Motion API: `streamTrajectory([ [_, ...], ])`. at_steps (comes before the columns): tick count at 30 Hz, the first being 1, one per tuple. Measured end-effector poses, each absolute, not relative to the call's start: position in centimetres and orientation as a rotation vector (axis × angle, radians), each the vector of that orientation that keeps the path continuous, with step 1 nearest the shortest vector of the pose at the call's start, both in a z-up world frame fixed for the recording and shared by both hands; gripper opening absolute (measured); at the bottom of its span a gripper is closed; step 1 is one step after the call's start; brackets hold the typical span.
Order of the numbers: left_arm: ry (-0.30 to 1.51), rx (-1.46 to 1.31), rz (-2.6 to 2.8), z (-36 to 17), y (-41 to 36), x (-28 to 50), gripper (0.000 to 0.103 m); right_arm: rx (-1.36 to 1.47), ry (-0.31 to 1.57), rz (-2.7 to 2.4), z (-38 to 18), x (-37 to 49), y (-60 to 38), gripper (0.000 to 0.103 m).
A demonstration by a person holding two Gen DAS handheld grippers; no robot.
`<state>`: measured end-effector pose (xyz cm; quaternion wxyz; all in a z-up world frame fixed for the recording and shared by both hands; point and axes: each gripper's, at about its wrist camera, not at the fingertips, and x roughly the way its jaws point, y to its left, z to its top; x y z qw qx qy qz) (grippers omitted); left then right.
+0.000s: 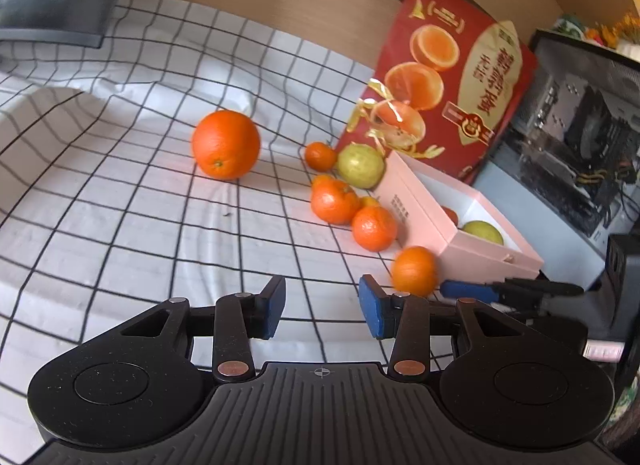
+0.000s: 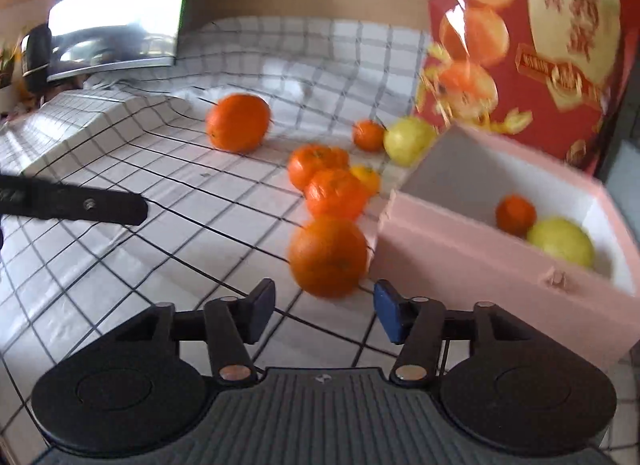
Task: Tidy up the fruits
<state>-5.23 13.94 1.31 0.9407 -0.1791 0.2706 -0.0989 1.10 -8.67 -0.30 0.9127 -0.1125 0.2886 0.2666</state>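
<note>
Fruit scattered on checked cloth (image 1: pixel 120 225) beside pink box (image 1: pixel 416 217). Left gripper (image 1: pixel 322 307) parted, empty. Right gripper (image 2: pixel 324 311) parted, nearest orange (image 2: pixel 328 257) just ahead, ungrasped. Box interior clearest from right wrist: small orange (image 2: pixel 516 215), green fruit (image 2: pixel 560 241).

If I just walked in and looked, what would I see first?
Probably the bright fruit scattered on the checked cloth: one big orange sits alone, with smaller mandarins and a yellow-green fruit crowded beside the pink box. Behind them stands a big red carton with oranges pictured on it. Inside the pink box already lie a small mandarin and another yellow-green fruit.
</note>
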Motion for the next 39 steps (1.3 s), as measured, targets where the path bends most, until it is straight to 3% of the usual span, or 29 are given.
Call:
streamTrajectory([
  [8,0.567,-0.362,-0.205,1.1,12.8,-4.5,0.045,-0.143,0.618,0.564,-0.1,3.1,-8.7,0.047],
  [20,0.552,-0.389,-0.170,1.0,14.1,-4.9,0.045,-0.237,0.623,0.553,-0.3,3.9,-4.8,0.045],
  [27,0.559,-0.371,-0.174,0.9,13.9,-4.2,0.045,-0.191,0.577,0.580,1.2,0.1,-9.5,0.043],
  [31,0.560,-0.328,-0.220,1.6,12.3,-3.1,0.045,-0.192,0.536,0.528,1.7,-2.1,-13.2,0.032],
  [39,0.548,-0.280,-0.295,3.6,9.0,1.4,0.045,-0.165,0.470,0.486,1.8,-3.2,-16.9,0.032],
])
